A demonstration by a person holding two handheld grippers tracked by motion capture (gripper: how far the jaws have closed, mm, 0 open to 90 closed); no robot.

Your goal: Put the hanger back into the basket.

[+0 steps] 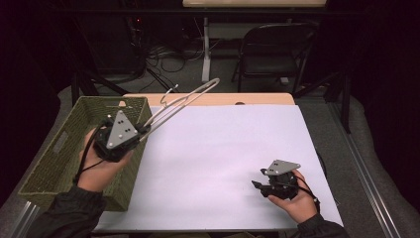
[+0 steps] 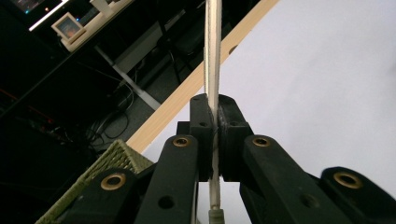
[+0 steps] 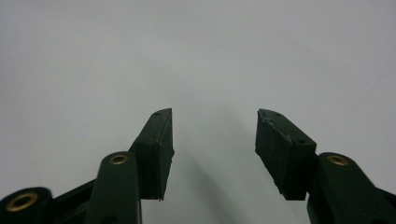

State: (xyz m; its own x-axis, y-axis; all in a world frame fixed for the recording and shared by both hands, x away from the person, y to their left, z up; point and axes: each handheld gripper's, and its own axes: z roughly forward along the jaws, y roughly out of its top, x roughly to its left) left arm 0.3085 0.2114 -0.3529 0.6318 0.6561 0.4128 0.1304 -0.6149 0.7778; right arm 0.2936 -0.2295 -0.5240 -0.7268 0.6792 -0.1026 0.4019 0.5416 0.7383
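Observation:
A pale clothes hanger [image 1: 184, 101] sticks up and to the right from my left gripper [image 1: 143, 130], which is shut on its lower end above the right rim of a green woven basket [image 1: 54, 148]. In the left gripper view the hanger [image 2: 213, 56] runs as a thin upright strip pinched between the jaws of the left gripper [image 2: 213, 122]. My right gripper [image 1: 256, 185] rests low on the white sheet [image 1: 218, 158] at the front right, pointing left. Seen in the right gripper view, the right gripper [image 3: 215, 135] is open with nothing between its fingers.
The basket stands at the table's left edge, partly over the side. A wooden table edge [image 1: 208, 99] shows behind the white sheet. Beyond the table stand a black folding chair [image 1: 272, 49] and a table leg with cables on the floor [image 1: 168, 59].

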